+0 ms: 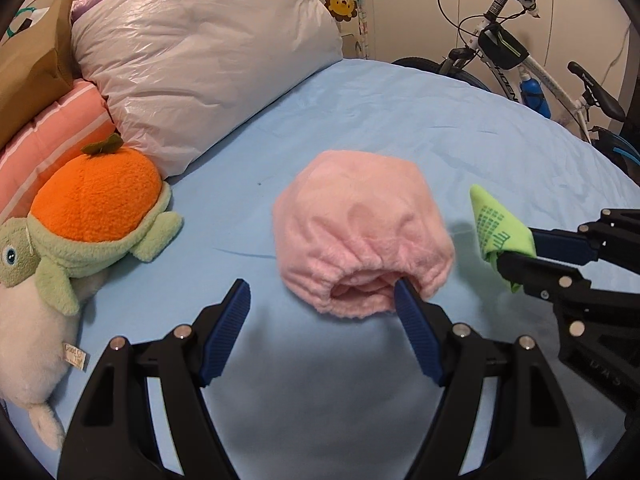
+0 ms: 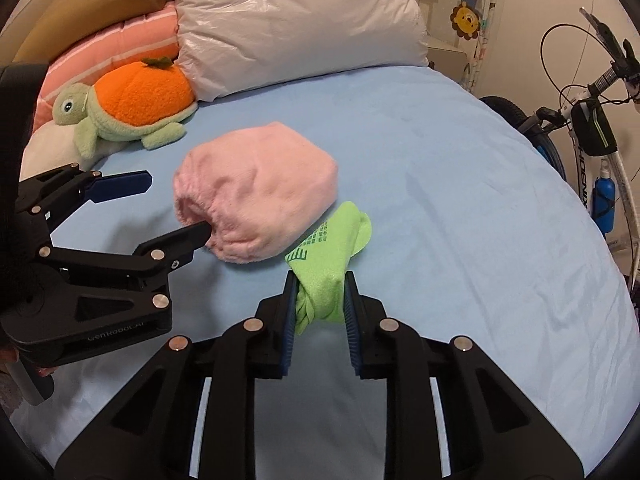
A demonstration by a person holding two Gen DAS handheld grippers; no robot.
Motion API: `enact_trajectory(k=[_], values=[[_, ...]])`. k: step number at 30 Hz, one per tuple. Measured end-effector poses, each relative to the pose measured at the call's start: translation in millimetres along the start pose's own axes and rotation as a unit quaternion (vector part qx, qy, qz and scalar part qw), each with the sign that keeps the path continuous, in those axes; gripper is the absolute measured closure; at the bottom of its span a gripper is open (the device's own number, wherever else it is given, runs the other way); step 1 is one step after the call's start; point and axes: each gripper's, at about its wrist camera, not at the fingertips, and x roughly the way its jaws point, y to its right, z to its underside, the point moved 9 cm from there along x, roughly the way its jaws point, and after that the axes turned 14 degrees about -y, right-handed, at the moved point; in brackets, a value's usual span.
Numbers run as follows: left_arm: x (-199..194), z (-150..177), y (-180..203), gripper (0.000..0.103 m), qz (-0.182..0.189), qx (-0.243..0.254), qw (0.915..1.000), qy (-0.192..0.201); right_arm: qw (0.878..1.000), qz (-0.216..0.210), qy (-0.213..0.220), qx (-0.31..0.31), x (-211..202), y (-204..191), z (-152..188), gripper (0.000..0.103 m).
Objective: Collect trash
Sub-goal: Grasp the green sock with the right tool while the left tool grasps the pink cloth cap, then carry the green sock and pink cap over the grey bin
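A fluffy pink cap (image 1: 360,232) lies on the blue bed sheet (image 1: 360,120), its elastic opening facing me. My left gripper (image 1: 324,292) is open; its right finger reaches into the cap's opening, the left finger is beside it on the sheet. The cap shows in the right wrist view (image 2: 256,192) too, with the left gripper (image 2: 176,208) beside it. My right gripper (image 2: 318,300) is shut on a bunched lime-green sock (image 2: 328,264) with green grip print, held just right of the cap. The sock also shows in the left wrist view (image 1: 496,228).
A plush turtle with an orange shell (image 1: 92,208) and a white plush (image 1: 32,340) lie at the left. A big pillow in plastic (image 1: 200,60), a pink striped pillow (image 1: 48,132) and a brown paper bag (image 1: 32,64) are behind. A bicycle (image 1: 532,68) stands beyond the bed.
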Motion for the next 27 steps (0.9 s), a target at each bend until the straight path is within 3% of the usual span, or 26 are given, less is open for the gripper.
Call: enact_trajectory(k=[4,7,9,12,17,27], values=[[10,-7,3,0.030,-0.005,-0.002,1.0000,-0.002,1.000,-0.002,0.000,0.001,2,10,-7,0.083],[17,-10,7,0.051,0.009,0.001,0.9999,-0.009,1.000,-0.002,0.002,-0.002,3,14,-8,0.083],[20,-12,10,0.072,0.017,0.000,0.9998,-0.009,1.000,-0.002,0.002,-0.001,4,16,-9,0.083],[20,-15,11,0.085,0.025,-0.004,0.9997,-0.006,1.000,-0.003,0.004,0.001,3,18,-11,0.083],[7,-13,10,0.090,0.044,-0.015,0.9989,0.003,1.000,-0.003,0.007,0.002,-2,19,-10,0.083],[-46,19,7,0.090,0.027,-0.017,0.9994,0.011,1.000,-0.006,0.017,-0.003,-32,7,-4,0.083]])
